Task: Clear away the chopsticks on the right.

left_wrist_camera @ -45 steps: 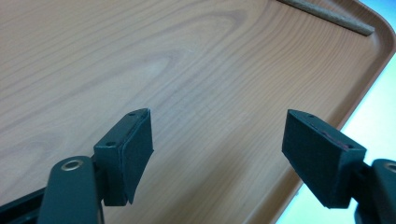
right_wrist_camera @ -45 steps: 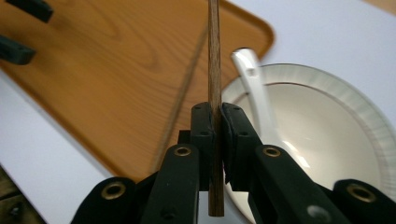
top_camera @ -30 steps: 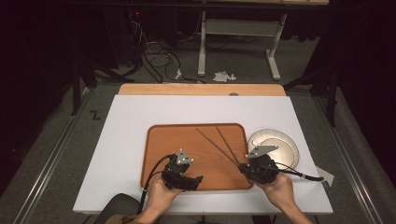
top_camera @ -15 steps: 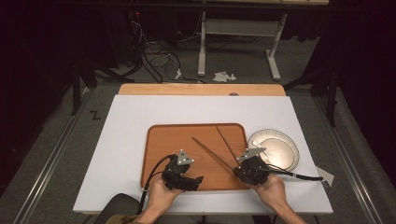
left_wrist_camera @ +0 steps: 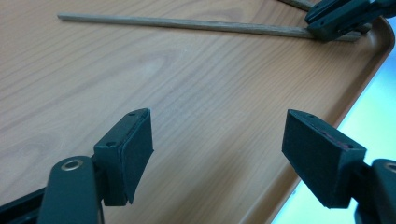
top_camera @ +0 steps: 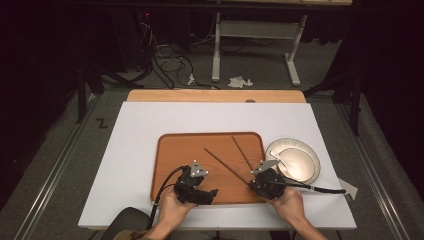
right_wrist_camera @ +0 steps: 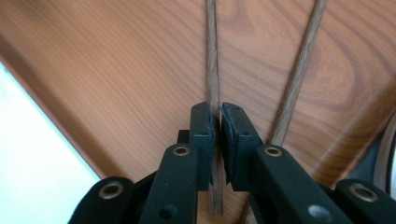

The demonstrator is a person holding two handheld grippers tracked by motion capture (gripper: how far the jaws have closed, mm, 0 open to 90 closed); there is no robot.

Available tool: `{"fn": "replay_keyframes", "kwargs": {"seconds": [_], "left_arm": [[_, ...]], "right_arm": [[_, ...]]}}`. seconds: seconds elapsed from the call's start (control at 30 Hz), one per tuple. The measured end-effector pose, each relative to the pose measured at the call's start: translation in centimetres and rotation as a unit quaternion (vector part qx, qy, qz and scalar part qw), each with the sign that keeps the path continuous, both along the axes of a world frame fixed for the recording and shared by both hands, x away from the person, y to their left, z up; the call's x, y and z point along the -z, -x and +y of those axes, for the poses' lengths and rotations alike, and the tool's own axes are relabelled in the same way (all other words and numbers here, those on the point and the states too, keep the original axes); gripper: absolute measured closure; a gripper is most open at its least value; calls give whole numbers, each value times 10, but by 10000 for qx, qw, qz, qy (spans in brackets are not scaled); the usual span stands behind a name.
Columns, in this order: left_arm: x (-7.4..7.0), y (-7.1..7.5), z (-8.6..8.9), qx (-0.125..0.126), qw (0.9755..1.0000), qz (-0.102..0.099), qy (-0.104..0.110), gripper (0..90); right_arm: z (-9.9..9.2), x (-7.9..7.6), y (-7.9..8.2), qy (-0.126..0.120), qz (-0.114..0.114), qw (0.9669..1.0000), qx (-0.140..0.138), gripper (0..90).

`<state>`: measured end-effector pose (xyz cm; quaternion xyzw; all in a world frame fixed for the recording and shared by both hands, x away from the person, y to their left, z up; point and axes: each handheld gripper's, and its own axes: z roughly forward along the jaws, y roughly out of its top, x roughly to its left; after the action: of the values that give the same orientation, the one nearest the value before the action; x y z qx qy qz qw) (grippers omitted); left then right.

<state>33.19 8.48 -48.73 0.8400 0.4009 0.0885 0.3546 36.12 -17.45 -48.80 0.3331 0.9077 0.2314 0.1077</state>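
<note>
Chopstick (right_wrist_camera: 212,70) lowered, end hidden in tongs (right_wrist_camera: 219,122)

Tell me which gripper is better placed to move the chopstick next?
Right. The right gripper is already shut on one chopstick over the tray; the left gripper stands open, apart from both sticks.

chopsticks (right_wrist_camera: 213,56): dark matt wood | tray (top_camera: 185,150): smooth wood-grain | plate (top_camera: 310,152): glossy metal
</note>
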Motion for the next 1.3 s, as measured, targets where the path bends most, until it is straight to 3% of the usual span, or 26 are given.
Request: {"fn": "replay_keyframes", "kwargs": {"seconds": [0.37,0.77,1.3], "left_arm": [[-1,1,0,3,10000,-26,-1,248],[-1,0,1,-30,10000,-36,17,248],[0,0,1,-27,10000,-32,16,248]], "right_arm": [[-6,-1,-1,308,-226,9989,274,843],[-6,0,0,281,-299,9985,371,824],[-7,-4,2,138,-354,9990,236,760]]}}
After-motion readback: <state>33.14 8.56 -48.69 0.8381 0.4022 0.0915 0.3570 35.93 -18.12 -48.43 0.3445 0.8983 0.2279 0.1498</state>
